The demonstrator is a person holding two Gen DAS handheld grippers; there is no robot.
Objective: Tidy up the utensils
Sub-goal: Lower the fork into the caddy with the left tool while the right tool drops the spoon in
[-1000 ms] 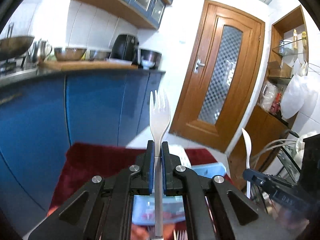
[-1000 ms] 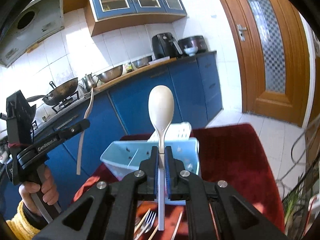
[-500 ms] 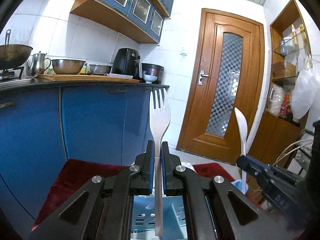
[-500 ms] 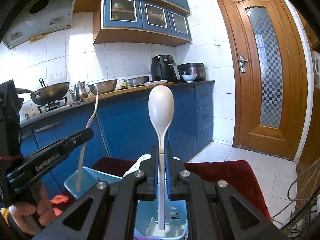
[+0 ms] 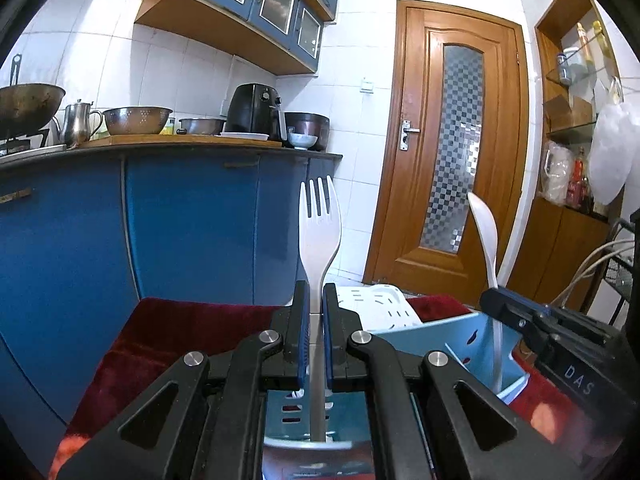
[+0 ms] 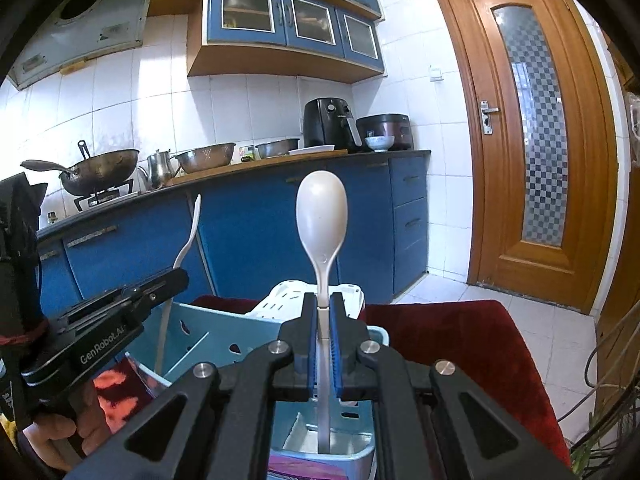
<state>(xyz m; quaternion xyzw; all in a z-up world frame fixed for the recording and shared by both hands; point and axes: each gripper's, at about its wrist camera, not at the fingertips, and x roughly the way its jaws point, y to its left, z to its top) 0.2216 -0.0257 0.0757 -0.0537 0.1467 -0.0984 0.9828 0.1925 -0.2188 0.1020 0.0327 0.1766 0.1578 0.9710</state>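
In a blue-cabinet kitchen, the left claw (image 5: 316, 344) grips a white plastic fork (image 5: 319, 236) upright by its handle, while the right claw (image 6: 324, 344) clamps a white plastic spoon (image 6: 321, 216), bowl up. Both handles reach down into a light-blue utensil caddy (image 6: 200, 336) on a red cloth (image 6: 460, 332).

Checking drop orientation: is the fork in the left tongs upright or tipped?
Upright. The fork stands tines up, handle end down over the blue caddy, clamped between the left tongs.
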